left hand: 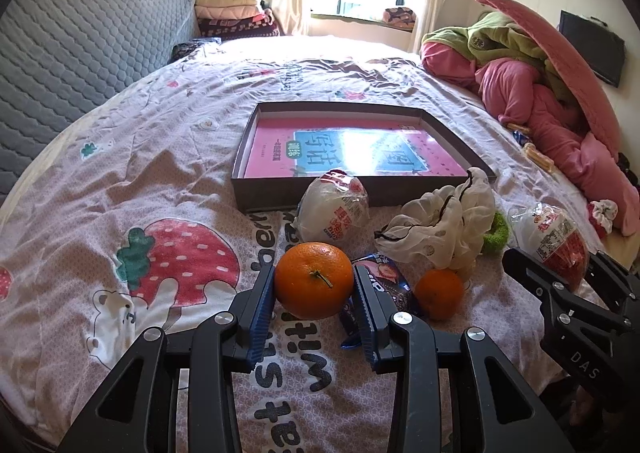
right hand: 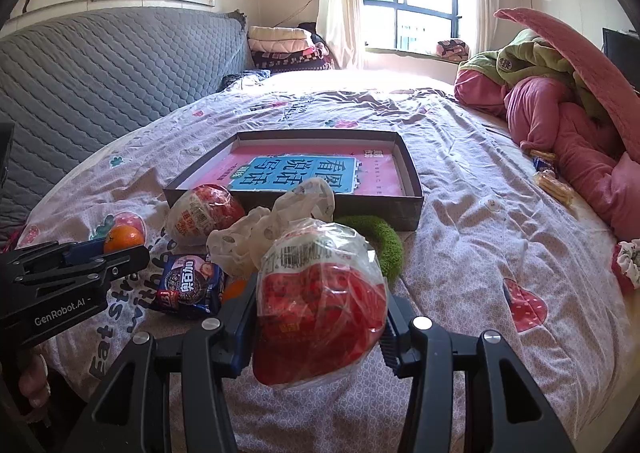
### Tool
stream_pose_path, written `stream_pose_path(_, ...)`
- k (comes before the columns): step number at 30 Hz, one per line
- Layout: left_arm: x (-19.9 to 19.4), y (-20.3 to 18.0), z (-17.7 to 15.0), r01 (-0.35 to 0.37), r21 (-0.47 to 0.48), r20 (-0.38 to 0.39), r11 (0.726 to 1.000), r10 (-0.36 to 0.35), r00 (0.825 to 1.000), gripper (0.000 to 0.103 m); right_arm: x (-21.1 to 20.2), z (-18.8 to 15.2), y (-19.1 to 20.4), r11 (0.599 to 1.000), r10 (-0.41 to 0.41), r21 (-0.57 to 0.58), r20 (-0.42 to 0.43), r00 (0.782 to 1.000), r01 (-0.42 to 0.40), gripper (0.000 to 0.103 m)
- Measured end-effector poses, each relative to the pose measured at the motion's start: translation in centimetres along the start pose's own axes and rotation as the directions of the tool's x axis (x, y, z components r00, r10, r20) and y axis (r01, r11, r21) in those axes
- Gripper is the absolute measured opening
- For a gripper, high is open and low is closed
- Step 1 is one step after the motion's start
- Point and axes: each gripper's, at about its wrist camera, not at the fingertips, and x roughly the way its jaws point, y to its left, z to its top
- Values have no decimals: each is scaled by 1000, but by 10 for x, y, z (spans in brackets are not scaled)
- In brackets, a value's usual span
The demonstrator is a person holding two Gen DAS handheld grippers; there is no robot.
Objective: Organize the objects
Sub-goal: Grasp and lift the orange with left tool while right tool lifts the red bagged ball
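Orange [left hand: 313, 280] in left gripper [left hand: 314, 303], snack packet [left hand: 380, 293] beside, box [left hand: 256, 195] beyond

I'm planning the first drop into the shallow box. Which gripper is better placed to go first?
Probably left, narrowly. The left gripper grips the large orange, and the box lies straight ahead, beyond one wrapped bun. The right gripper holds its packaged bun behind the plastic bag.

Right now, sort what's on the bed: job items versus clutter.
Job items: large orange in left claw; wrapped bun in right claw; second bun; small orange; snack packet; box.

Just lying about: pink bedding; folded blankets; green ring.
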Motion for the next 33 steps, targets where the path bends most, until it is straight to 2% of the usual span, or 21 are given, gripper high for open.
stream_pose_path(21,-1,-13,34,-31,0,77,1000,31,997,39,-12,29,-7,999,-35,0,67,997,35,50)
stream_pose_path(33,13,-14,49,-45,-3,62,999,45,997,39,-3,44,-6,1000,-20,-7,62,998,20,50)
